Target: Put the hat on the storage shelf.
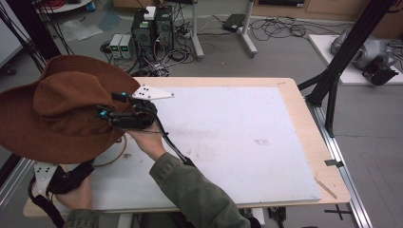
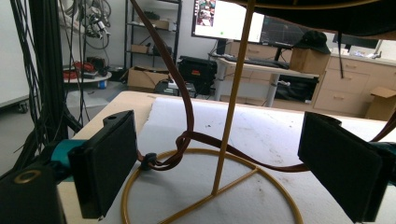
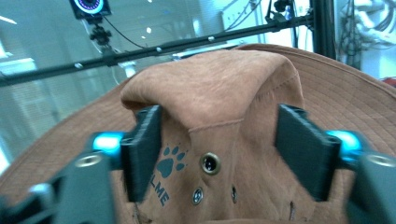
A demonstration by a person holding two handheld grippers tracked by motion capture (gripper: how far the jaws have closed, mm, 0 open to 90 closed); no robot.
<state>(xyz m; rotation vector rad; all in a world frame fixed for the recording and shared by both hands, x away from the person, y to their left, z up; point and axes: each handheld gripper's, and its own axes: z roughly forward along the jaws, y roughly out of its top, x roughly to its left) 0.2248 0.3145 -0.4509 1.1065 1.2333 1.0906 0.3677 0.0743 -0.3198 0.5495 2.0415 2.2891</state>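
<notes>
Two hand-held tools are at the left end of the white-topped wooden tabletop (image 1: 247, 137). The right tool (image 1: 105, 114) is raised at the crown of the brown suede wide-brimmed hat (image 1: 57, 109), which sits on top of the thin gold wire hat stand (image 2: 229, 126). In the right gripper view its jaws are spread, one on each side of the pinched crown, with the suede between them; no earlier frame confirms contact, and the pads appear to stand just off the fabric. The left tool (image 1: 59, 183) is low at the near-left corner of the tabletop, jaws spread wide and holding nothing. Between them, the left gripper view shows the stand's ring base and the hat's brown leather chin cord (image 2: 187, 112).
</notes>
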